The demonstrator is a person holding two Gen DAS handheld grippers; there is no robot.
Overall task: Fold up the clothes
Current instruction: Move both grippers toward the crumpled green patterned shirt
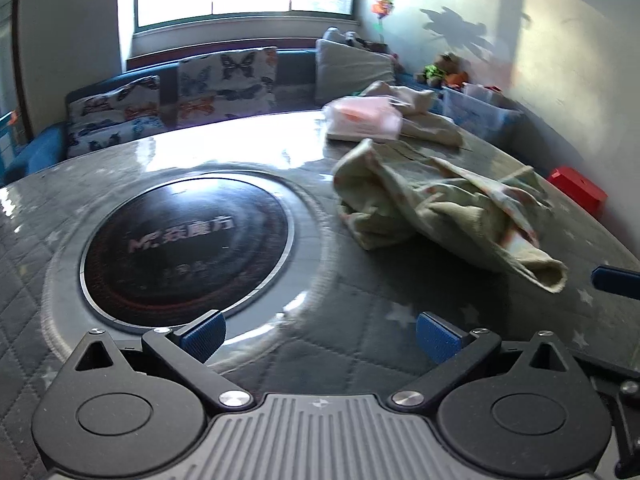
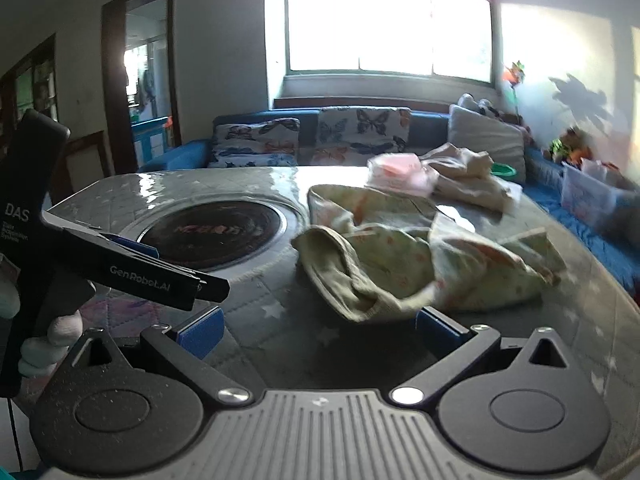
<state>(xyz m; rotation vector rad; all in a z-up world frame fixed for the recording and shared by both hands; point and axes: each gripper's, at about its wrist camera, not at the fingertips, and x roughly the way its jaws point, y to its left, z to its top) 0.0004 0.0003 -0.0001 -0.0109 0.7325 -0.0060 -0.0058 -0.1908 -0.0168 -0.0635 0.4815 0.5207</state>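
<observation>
Two views give us one desk (image 1: 120, 208), quilted grey under a glossy cover, with a round black hob (image 1: 186, 250) set into it. Behind it runs a blue sofa (image 2: 424, 124) with butterfly cushions (image 1: 228, 76), under a bright window (image 2: 388, 20).

On the desk, right of the hob, lies the garment (image 1: 440, 204), pale green with small orange prints, crumpled in a loose heap, one cuff end pointing toward us. Beyond it sits a beige cloth (image 1: 424, 116), bunched up, touching a pink packet (image 1: 364, 116). Nothing lies between our claws and the garment.

Our left claw (image 1: 320, 338) hovers over bare desk near the hob's rim, fingers spread wide, gripping nothing. Our right claw (image 2: 318, 330) is likewise released, and the garment's cuff lies just in front of its right finger; we cannot tell if they touch.

Only the right view shows the doorway (image 2: 144, 76) and the left gripper's black body from the side, with a gloved hand (image 2: 48, 340) beneath it. Only the left view shows a red box (image 1: 576, 190) off the desk's right edge, and the blue tip of the right claw at its frame edge.
</observation>
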